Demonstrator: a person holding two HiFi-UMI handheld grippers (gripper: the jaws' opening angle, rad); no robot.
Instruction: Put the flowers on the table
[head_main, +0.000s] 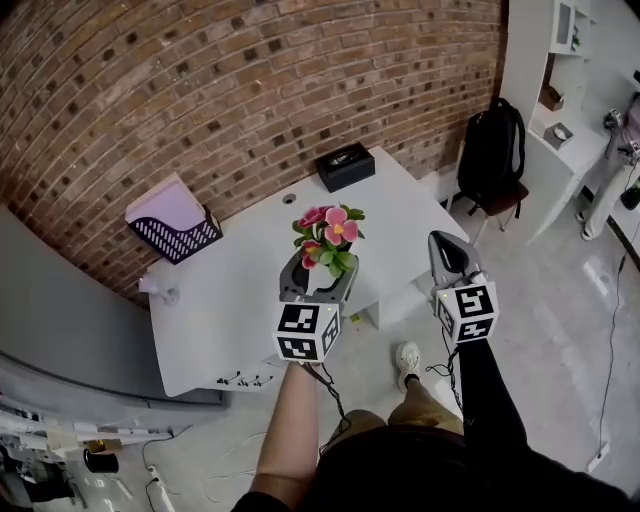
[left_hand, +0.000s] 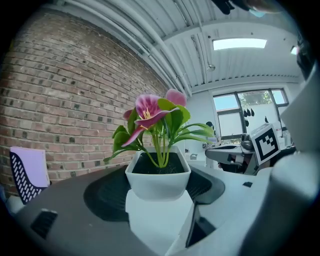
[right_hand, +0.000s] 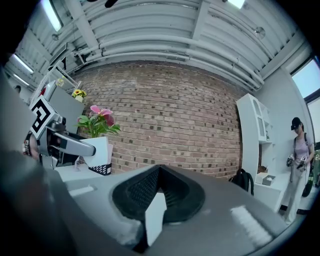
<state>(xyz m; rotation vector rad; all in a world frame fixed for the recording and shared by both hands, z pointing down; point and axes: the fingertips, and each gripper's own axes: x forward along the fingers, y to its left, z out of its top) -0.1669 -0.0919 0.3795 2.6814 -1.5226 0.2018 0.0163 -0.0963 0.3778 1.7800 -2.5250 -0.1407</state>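
- While the left gripper (head_main: 318, 272) has its fingers clamped on the white pot (left_hand: 157, 181), one pad on each side, the flowers (head_main: 330, 232) count as carried, not delivered.
- The pot hangs at the centre of the head view, over the near part of the white bench (head_main: 240, 300). No view shows whether its base touches the top.
- What is done, by my reading: the plant is picked up, upright, and brought over the bench. What is left: set it down flat, part the fingers and draw the gripper back.
- The right gripper (head_main: 443, 246) has its fingers together on nothing. It sits right of centre, beyond the bench's right side and above the floor (head_main: 560, 330), taking no part.
- Edges: the pot is close to the bench's near edge, at the lower centre of the frame, so I would carry it further in before letting go.
- Open room: the middle of the bench is bare. A black box (head_main: 345, 165) stands at the far edge by the brick wall (head_main: 200, 80), upper centre, and a mesh tray (head_main: 178, 236) sits at the left end; both are well apart from the pot.
- A backpack (head_main: 492, 150) on a chair (head_main: 503, 200) at the upper right is well apart from both grippers.
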